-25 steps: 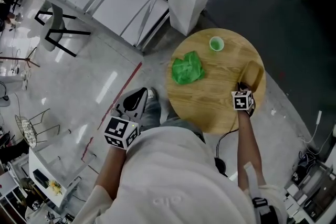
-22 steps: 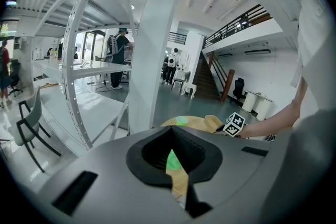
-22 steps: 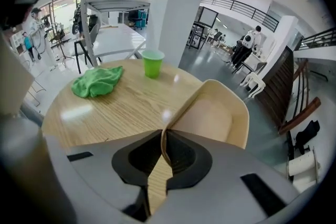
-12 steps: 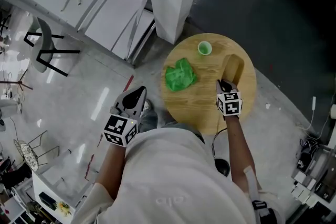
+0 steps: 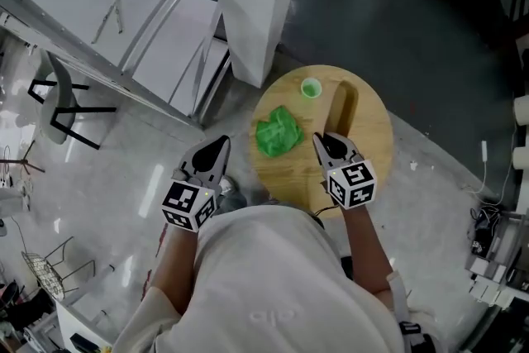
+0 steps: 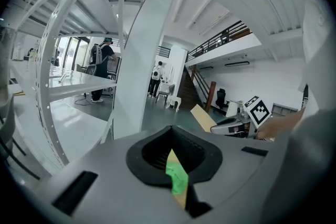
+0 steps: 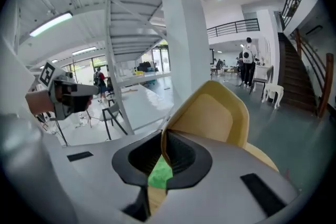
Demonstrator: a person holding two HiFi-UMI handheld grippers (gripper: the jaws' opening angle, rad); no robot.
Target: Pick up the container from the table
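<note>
My right gripper (image 5: 332, 141) is shut on the wall of a tan container (image 5: 340, 107) and holds it in the air above the round wooden table (image 5: 374, 136). In the right gripper view the container (image 7: 211, 117) rises tilted out of the jaws (image 7: 163, 157), its rim pinched between them. My left gripper (image 5: 216, 146) hangs left of the table over the floor, shut with nothing in it. In the left gripper view, the slit between its jaws (image 6: 176, 173) shows only a strip of green cloth (image 6: 177, 180). The container (image 6: 202, 117) appears there too.
A crumpled green cloth (image 5: 277, 132) and a small green cup (image 5: 311, 88) lie on the table. A white pillar (image 5: 258, 0) stands just behind it, with a white stair frame (image 5: 124, 21) and a black chair (image 5: 59, 102) to the left. People stand far off.
The right gripper has lifted the container off the table's right side and carried it up and towards the left. The left gripper has risen slightly.
</note>
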